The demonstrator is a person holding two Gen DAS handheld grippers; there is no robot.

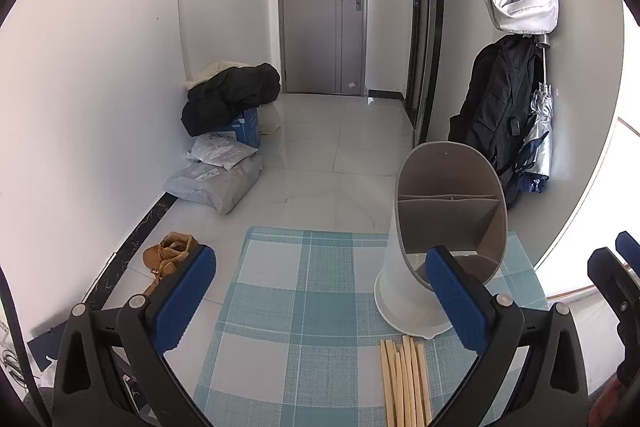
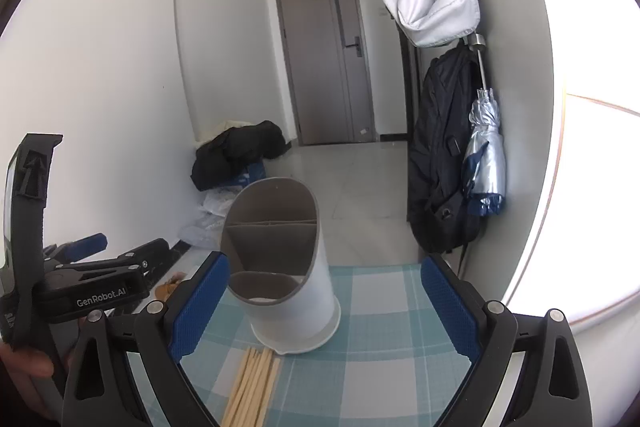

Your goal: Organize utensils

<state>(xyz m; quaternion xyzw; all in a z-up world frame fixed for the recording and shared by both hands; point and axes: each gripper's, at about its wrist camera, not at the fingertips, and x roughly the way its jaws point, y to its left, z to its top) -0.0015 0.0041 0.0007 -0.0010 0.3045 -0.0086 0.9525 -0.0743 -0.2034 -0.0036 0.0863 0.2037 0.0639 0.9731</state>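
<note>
Table covered by a blue-and-white checked cloth [image 1: 296, 307] [image 2: 384, 307]. On it, a white utensil holder [image 1: 404, 291] [image 2: 304, 311] with a grey, partitioned interior stands upright toward the far edge. A bundle of pale wooden chopsticks [image 1: 406, 383] [image 2: 252, 387] lies flat just beside its base on the near side, running toward the near edge.

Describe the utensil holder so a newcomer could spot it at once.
Start at the blue-and-white checked mat on the table. Toward its far right stands the utensil holder, a tall white tub with a slanted oval mouth and grey dividers inside. The bundle of wooden chopsticks lies flat just in front of it, so the holder is the only upright thing on the mat.
</note>
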